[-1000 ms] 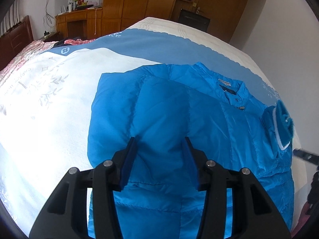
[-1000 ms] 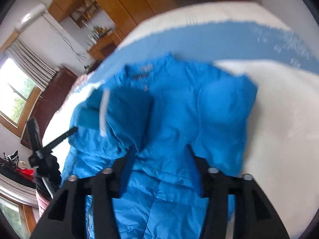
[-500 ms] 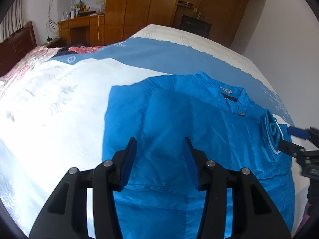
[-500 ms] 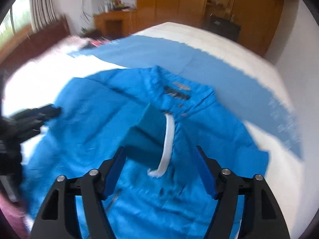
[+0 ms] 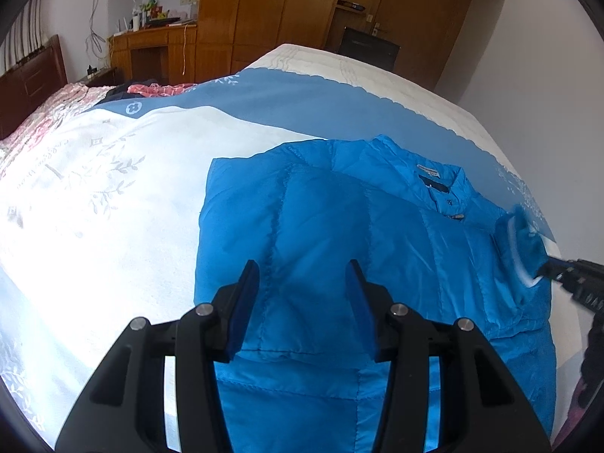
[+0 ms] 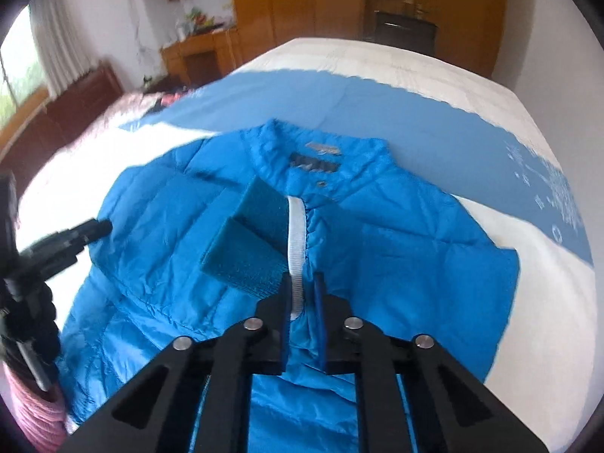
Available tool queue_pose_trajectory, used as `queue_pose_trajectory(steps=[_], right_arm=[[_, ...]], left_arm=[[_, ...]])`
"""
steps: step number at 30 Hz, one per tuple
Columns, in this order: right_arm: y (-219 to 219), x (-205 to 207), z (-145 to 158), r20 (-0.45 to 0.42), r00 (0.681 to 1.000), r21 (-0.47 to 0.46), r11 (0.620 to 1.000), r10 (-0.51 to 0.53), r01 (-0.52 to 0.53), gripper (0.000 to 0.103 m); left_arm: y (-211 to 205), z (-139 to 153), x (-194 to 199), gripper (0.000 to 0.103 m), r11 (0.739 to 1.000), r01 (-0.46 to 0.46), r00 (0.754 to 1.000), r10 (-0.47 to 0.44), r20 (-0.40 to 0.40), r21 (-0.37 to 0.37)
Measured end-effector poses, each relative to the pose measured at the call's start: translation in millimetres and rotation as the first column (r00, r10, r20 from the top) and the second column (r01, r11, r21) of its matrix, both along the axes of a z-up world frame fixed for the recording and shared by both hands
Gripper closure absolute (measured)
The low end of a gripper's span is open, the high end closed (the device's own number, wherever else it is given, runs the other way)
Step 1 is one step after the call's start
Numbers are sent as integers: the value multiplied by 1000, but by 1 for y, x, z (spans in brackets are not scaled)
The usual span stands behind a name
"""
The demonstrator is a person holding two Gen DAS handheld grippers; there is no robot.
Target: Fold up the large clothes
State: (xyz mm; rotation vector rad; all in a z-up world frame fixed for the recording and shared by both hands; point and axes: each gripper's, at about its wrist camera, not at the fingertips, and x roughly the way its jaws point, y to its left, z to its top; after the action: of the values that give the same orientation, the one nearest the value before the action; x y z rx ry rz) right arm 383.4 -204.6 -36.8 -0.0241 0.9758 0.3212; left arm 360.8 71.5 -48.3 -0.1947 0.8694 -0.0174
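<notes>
Presently pinching the bright blue quilted jacket's (image 6: 396,249) white-edged knit cuff (image 6: 296,253) with right claw (image 6: 304,298), left claw (image 5: 304,290) gaping empty above.

Jacket (image 5: 339,226) lies flat on the bed (image 5: 113,188), collar (image 5: 438,177) toward the wardrobe (image 5: 264,7) behind; desk (image 5: 154,49) stands left of the wardrobe.

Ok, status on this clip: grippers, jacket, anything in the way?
Left hand-held gripper open above jacket. Right hand-held gripper shut on sleeve cuff, over the chest. Nothing in the way.
</notes>
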Motion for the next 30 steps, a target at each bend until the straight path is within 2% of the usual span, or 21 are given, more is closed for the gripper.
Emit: queue_pose_trajectory(steps=[6, 9, 12, 13, 17, 23, 24, 25, 26, 27, 30], right_arm=[[-80, -4, 1, -44, 990, 95, 986, -135, 139, 96], [-121, -12, -1, -55, 979, 151, 967, -197, 203, 90], [-151, -19, 0, -60, 975, 237, 946, -213, 221, 66], [-154, -19, 0, -64, 975, 249, 942, -215, 224, 57], [-148, -4, -14, -118, 976, 240, 948, -184, 208, 50], [-133, 23, -58, -245, 956, 253, 942, -159, 222, 46], [-129, 25, -62, -250, 956, 255, 943, -151, 215, 47], [-127, 25, -63, -245, 958, 254, 943, -150, 213, 58], [-126, 25, -63, -240, 960, 259, 943, -146, 208, 80], [-127, 24, -61, -233, 962, 270, 941, -144, 207, 88], [-138, 14, -46, -188, 971, 316, 927, -146, 201, 89]], left_arm=[[-5, 0, 0, 57, 1000, 12, 1000, -12, 2, 26], [-7, -1, 0, 57, 1000, 14, 1000, -14, 0, 27], [-8, -2, 1, 57, 999, 16, 1000, -16, -2, 32], [-9, -3, 2, 57, 999, 18, 1000, -17, -5, 33], [-13, -5, 2, 57, 999, 23, 1000, -23, -9, 46], [-13, -7, 2, 56, 998, 24, 1000, -23, -8, 53], [-13, -8, 2, 56, 998, 23, 1000, -23, -10, 54], [-13, -9, 3, 56, 998, 21, 1000, -20, -13, 58], [-14, -10, 3, 56, 998, 20, 1000, -19, -16, 60], [-14, -10, 3, 56, 998, 19, 1000, -18, -16, 62], [-17, -8, 1, 56, 997, 26, 1000, -26, -9, 66]])
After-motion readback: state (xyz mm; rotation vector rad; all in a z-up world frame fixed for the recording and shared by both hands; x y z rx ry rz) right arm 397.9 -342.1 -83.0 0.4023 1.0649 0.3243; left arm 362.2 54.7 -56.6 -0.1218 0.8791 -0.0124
